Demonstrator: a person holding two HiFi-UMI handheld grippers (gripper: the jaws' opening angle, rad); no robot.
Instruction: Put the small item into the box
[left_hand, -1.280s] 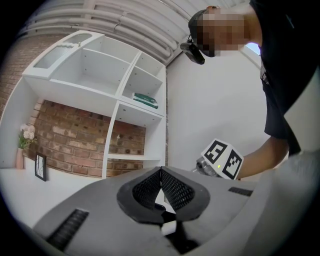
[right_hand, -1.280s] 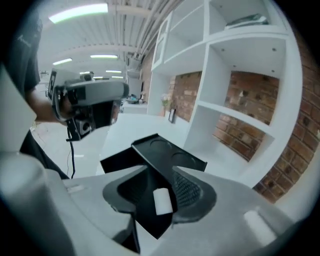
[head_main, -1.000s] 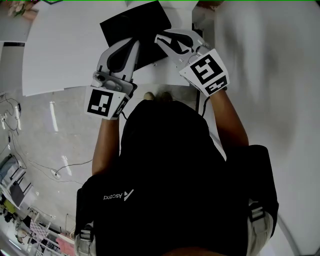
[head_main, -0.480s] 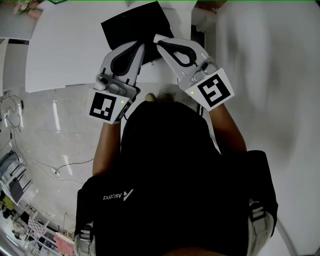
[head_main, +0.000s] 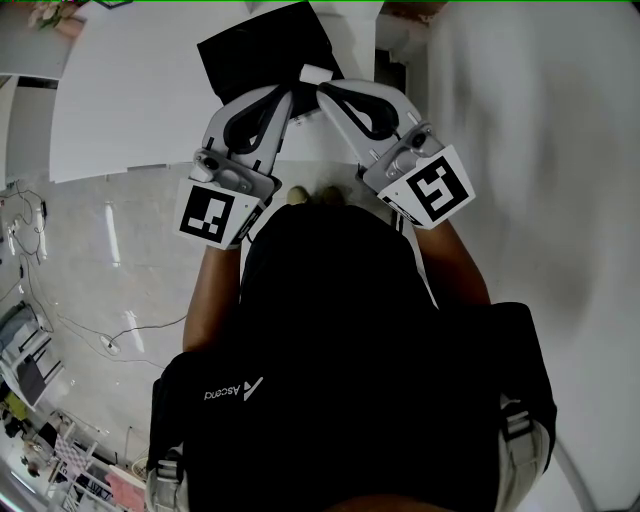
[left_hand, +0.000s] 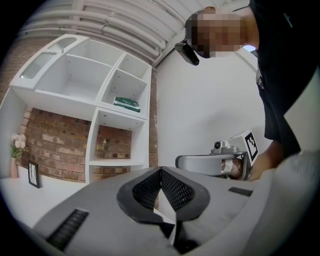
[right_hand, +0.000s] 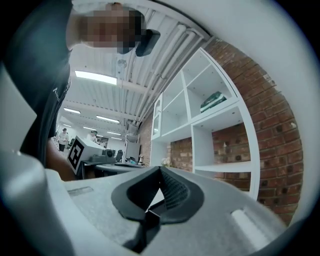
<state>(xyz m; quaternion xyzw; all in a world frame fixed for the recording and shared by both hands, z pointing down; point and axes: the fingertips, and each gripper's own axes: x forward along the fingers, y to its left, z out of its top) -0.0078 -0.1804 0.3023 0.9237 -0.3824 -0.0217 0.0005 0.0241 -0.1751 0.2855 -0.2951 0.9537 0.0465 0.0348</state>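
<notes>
A flat black box (head_main: 262, 50) lies on the white table (head_main: 130, 100) in the head view. Both grippers reach over its near edge, tips close together. My left gripper (head_main: 290, 98) has its jaws together, and the left gripper view (left_hand: 161, 172) shows nothing held. My right gripper (head_main: 322, 88) is shut too, its pads meeting in the right gripper view (right_hand: 161, 170). A small white piece (head_main: 317, 73) shows at the right tips; I cannot tell whether it is held. The right gripper (left_hand: 220, 161) appears beside the left one.
A white shelf unit (left_hand: 115, 125) stands against a brick wall ahead, with a green-and-white pack (left_hand: 126, 103) in one compartment. A flower vase (left_hand: 19, 145) and a small frame sit at the far left. Cables (head_main: 110, 345) lie on the floor to my left.
The right gripper has turned, its marker cube swinging down and to the right while its tips stay over the box. The left gripper has shifted slightly right.
</notes>
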